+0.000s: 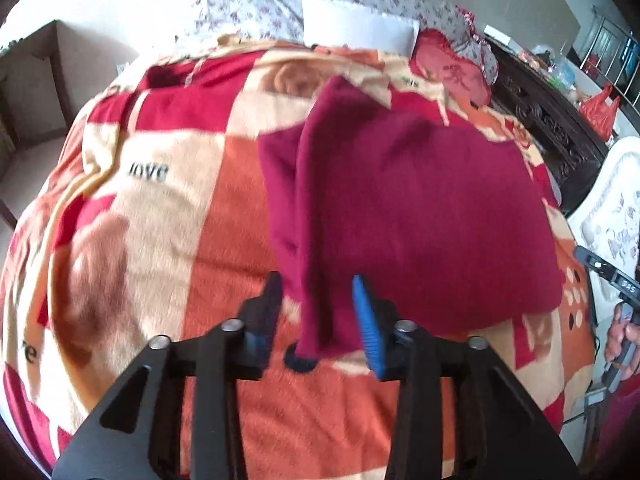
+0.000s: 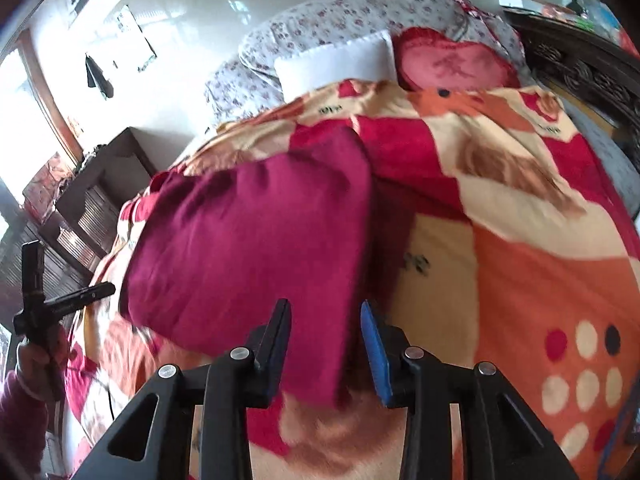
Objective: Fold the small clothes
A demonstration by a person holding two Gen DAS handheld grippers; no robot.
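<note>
A dark red garment lies partly folded on a patterned blanket, with one narrow flap laid over its left side. My left gripper is open, its jaws on either side of the garment's near left corner, not closed on it. In the right wrist view the same garment lies left of centre. My right gripper is open with the garment's near right corner between its jaws. The left hand-held gripper shows at the left edge, and the right one at the right edge.
A white pillow and a red cushion lie at the head of the bed, with floral bedding behind. A dark carved wooden bed frame runs along the right. A dark cabinet stands left of the bed.
</note>
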